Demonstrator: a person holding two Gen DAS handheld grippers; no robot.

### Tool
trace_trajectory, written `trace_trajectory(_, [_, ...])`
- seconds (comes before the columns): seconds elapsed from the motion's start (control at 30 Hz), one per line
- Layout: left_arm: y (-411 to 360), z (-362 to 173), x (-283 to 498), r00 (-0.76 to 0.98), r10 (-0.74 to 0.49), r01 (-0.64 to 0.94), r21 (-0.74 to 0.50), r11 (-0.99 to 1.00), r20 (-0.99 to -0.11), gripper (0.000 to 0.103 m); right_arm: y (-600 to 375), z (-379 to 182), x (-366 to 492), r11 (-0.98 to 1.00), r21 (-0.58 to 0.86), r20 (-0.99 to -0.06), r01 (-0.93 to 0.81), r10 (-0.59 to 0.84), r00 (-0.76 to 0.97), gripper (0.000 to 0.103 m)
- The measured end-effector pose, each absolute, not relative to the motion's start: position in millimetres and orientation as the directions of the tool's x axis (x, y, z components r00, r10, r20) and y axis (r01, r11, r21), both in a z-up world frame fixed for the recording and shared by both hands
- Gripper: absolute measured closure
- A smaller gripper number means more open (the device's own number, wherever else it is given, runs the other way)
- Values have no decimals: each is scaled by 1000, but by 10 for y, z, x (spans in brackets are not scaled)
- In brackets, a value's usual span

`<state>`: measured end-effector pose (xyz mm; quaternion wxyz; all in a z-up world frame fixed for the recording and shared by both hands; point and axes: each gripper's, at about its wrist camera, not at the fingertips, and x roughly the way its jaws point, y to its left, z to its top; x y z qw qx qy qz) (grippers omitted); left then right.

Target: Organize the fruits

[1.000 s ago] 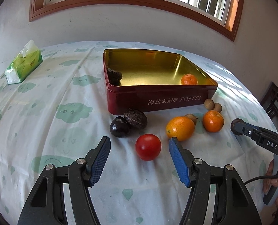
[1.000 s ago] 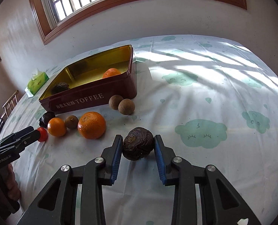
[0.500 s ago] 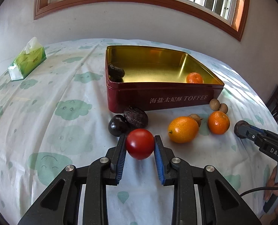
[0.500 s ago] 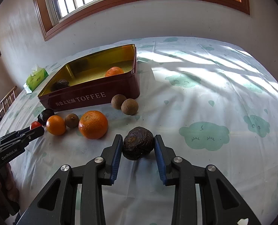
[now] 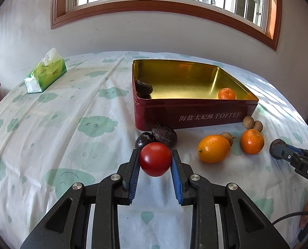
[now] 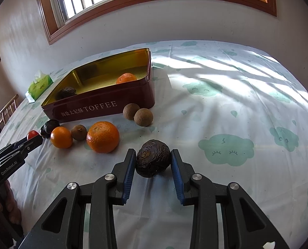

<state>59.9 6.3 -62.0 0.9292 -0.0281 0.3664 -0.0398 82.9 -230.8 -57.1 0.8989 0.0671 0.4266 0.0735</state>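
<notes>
Since a second ago the left tongs [image 5: 155, 161] have closed from wide open onto the red tomato [image 5: 155, 159], now held clear of the desk [image 5: 50, 128] in front of two dark fruits [image 5: 164, 132]. Right tongs [image 6: 153, 161] keep their grip on a wrinkled dark fruit [image 6: 152, 158] above the cloth. Beyond, the toffee tin [image 5: 195, 114] holds a tangerine [image 5: 227, 93] and another wrinkled fruit [image 5: 144, 87]; two oranges [image 6: 103, 136] lie outside it.
</notes>
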Motion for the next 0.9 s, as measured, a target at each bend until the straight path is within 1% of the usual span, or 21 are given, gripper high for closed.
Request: trace_trajectory(0.9, [76, -600, 578, 740, -89, 49, -78, 996, -667, 73, -2321, -571, 828, 981, 182, -756, -74, 187, 627, 72])
